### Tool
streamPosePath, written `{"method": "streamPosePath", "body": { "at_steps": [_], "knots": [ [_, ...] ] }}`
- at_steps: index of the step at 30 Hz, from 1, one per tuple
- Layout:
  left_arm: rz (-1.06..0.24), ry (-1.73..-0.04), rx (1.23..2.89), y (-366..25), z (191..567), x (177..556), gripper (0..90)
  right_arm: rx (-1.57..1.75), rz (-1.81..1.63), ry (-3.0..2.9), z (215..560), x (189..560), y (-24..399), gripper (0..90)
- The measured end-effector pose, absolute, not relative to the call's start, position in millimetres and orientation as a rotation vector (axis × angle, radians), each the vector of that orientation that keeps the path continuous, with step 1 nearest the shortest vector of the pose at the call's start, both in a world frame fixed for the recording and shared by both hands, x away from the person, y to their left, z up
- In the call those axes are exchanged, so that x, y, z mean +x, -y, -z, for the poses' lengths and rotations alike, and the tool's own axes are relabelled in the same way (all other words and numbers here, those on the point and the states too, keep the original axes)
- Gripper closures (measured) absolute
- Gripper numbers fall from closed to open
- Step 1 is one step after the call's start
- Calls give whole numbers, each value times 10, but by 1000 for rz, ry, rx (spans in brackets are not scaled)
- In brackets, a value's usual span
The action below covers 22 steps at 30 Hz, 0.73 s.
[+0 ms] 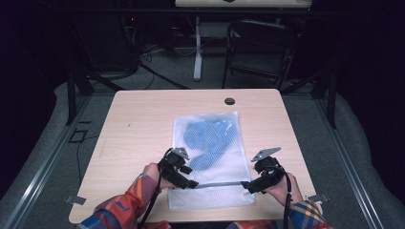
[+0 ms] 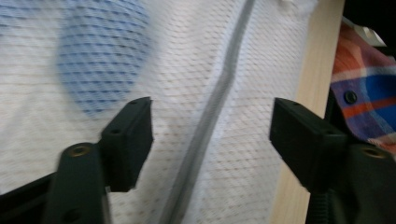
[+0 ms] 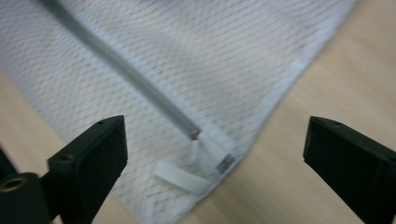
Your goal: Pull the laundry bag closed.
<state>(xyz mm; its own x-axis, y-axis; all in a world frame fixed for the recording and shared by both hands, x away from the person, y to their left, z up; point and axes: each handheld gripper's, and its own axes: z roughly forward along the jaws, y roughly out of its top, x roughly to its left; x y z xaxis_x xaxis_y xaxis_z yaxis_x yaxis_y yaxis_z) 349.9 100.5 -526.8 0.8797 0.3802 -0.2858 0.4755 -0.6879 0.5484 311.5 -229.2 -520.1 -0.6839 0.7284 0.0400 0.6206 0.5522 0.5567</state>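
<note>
Mesh bag [image 1: 212, 148] beneath both open grippers

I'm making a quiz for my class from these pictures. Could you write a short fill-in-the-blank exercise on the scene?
1. The white mesh bag holds something ____ in colour.
2. The bag lies on a ____ table.
3. The jaws of the left gripper and the right gripper stand ____.
4. A grey ____ runs across the bag between the grippers.

Missing words: blue; wooden; open; zip

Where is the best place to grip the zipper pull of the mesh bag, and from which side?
Probably the small white tab at the zipper's end, near the mesh bag's corner. It lies flat and loose, so come from above with the right gripper, whose jaws are open.
</note>
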Motion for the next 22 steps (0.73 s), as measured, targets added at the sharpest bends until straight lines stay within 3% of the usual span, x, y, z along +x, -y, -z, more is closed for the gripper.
{"method": "streamPosePath", "body": {
  "at_steps": [2, 4, 5, 15, 22],
  "knots": [
    [185, -637, 2407, -1073, 5239, 3530, 233, 1152, -808, -2564, 5186, 3113, 2313, 0],
    [184, -679, 2405, -1191, 5220, 3566, 68, 1172, -825, -2493, 5157, 3107, 2394, 0],
    [184, -679, 2405, -1191, 5220, 3566, 39, 1172, -825, -2493, 5157, 3107, 2394, 0],
    [103, -838, 2370, -1642, 5199, 3620, 7, 1261, -771, -2369, 5149, 3087, 2754, 0],
    [181, -795, 2368, -1636, 5233, 3666, 63, 1339, -722, -2345, 5217, 3119, 2894, 0]
  ]
}}
